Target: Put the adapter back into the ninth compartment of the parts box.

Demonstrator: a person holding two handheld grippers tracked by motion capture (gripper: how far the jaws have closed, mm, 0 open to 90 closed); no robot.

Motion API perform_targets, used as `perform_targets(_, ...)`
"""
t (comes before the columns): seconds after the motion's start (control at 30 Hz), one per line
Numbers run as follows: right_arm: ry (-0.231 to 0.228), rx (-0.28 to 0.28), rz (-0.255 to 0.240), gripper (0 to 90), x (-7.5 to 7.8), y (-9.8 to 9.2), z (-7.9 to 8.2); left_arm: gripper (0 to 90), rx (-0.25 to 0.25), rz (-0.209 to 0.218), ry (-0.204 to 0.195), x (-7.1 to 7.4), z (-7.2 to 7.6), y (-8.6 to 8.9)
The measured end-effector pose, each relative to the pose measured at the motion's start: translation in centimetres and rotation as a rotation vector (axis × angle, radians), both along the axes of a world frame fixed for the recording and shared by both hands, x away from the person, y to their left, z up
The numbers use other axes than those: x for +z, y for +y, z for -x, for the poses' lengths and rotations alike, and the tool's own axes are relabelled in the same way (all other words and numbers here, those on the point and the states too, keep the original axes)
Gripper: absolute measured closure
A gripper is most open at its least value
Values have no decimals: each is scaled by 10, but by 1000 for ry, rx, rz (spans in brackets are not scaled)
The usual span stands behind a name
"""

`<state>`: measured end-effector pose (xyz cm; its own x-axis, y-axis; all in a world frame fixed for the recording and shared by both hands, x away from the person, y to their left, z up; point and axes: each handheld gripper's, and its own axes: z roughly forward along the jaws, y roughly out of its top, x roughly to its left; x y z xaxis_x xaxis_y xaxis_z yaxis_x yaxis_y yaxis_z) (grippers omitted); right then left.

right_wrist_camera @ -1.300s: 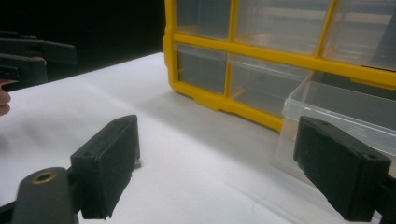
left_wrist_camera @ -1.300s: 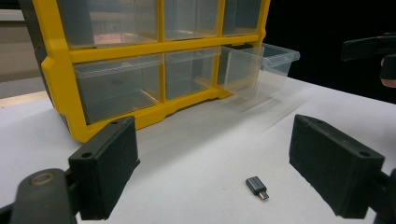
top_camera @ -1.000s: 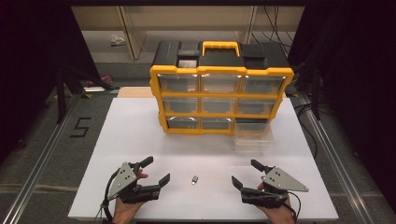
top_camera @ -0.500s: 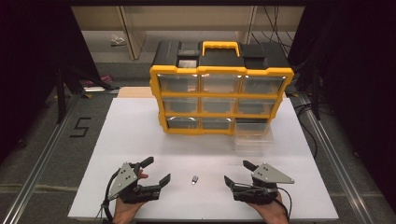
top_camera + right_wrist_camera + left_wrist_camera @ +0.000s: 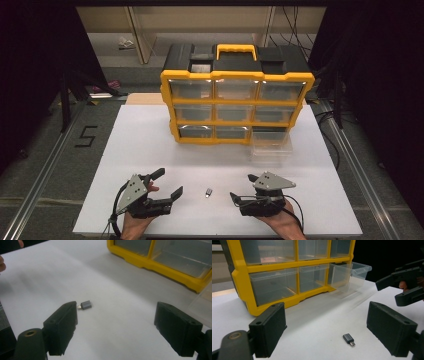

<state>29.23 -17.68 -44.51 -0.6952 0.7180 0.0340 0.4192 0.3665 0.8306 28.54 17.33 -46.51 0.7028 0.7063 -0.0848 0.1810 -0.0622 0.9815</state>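
Since the earlier frames the right gripper [image 5: 241, 189] has slid left toward the small grey adapter [image 5: 208, 191], its jaws closing slightly yet wide apart and empty. Left gripper [image 5: 169, 183] waits open; the pulled-out clear drawer [image 5: 271, 144] likely awaits the adapter.

— From my seat, what can't you make out?

— The small grey adapter [image 5: 208, 192] is too tiny in the high view for me to read its plug end. My wrists and forearms are cut off at that view's bottom edge.

— And the organizer?

— In the left gripper view the yellow drawer organizer [image 5: 287, 267] runs off the top and left edges. In the right gripper view I see just its bottom corner, and the pulled-out clear drawer [image 5: 203, 302] is clipped at the right edge and blurred.
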Motion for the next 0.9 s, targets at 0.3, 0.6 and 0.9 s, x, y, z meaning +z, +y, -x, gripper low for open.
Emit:
perform_targets(0.3,61,-15,58,204,0,21,-14,155,-5,-1,1,0,0,0)
perform_targets(0.6,111,-5,108,208,-3,38,-25,156,-9,0,1,0,0,-1)
perform_targets(0.9,134,79,163,215,-6,50,-33,156,-12,-1,2,0,0,-1)
